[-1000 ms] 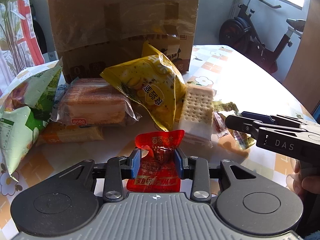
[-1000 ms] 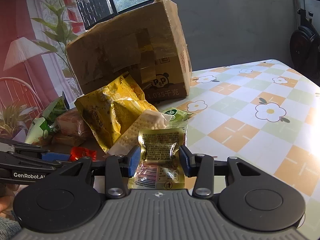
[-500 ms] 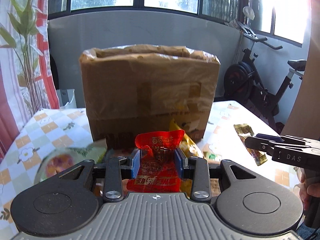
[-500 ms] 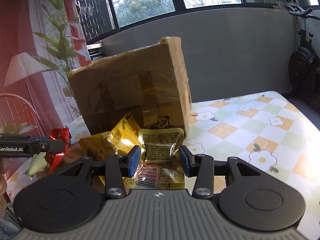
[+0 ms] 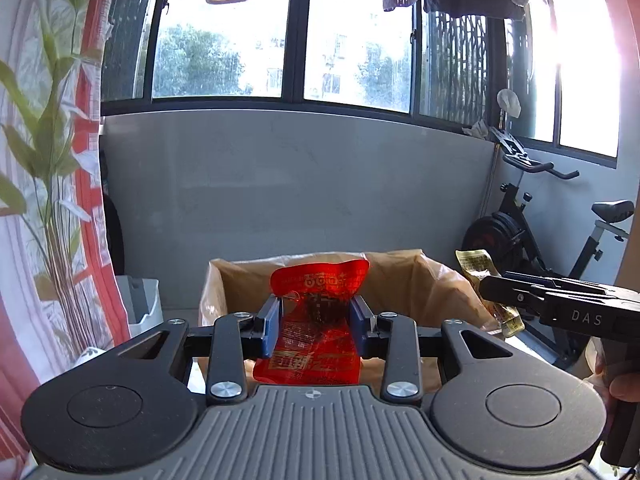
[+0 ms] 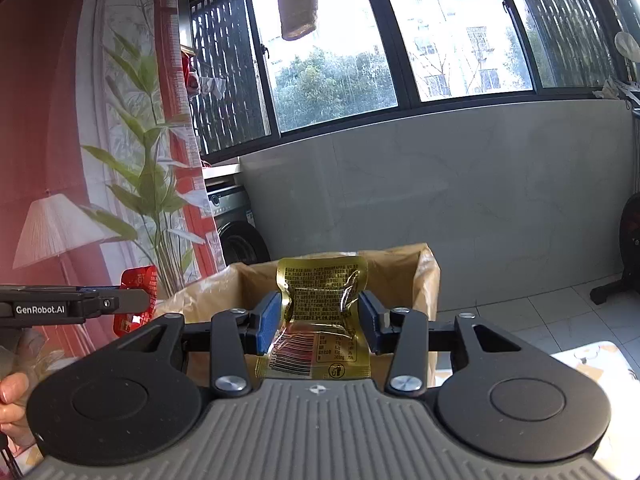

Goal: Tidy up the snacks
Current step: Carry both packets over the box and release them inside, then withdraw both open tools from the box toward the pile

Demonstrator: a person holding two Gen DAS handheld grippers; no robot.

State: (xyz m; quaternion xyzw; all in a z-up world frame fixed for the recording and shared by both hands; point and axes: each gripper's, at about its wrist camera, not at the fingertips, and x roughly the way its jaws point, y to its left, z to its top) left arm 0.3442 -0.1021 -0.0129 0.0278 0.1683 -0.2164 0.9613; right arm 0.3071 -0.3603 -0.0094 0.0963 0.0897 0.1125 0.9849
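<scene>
**Two snack packets held at the mouth of an open carton**

The left gripper [image 5: 316,322] is clamped on a red snack packet [image 5: 318,312], its blue pads [image 5: 271,330] pressing the crinkled wrapper from both sides so that the packet stands upright between them, its printed top edge flaring above the jaws. Just beyond it sits the open cardboard box [image 5: 404,292], its brown flaps turned up and its inside lit by the sun. To the right in the same view, the right gripper [image 5: 490,294] comes in from the side, pinching a gold snack packet [image 5: 476,266] that hangs near the box's right wall.

From the right wrist, the right gripper [image 6: 318,322] is seen closed narrow on that gold snack packet [image 6: 320,300], barcode and printed panel facing the camera, with the box [image 6: 424,280] directly behind it. At the left edge the left gripper [image 6: 136,300] holds the red snack packet [image 6: 138,280] level with the carton's rim, and a hand [image 6: 12,400] grips its handle below.

Behind stand a grey wall under wide windows, laundry on a line, a potted bamboo plant [image 6: 152,184], a washing machine [image 6: 234,224] and an exercise bike [image 5: 532,232].
</scene>
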